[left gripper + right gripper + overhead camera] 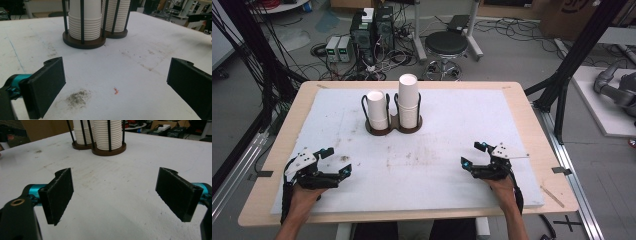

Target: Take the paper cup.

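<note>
The left gripper [330, 161] rests on the white mat [432, 170] at about 8 o'clock of the bench [532, 115]. Its fingers [46, 85] stand wide apart and hold nothing. The right gripper [473, 154] rests at about 4 o'clock, its fingers [58, 195] also wide apart and empty. The cup holder [393, 126] stands at 12 o'clock, well apart from both grippers. It carries a short stack [376, 110] at the left and a tall stack [408, 100] at the right, both upright.

Two upright white cup stacks [408, 100] in holder [393, 127]
</note>
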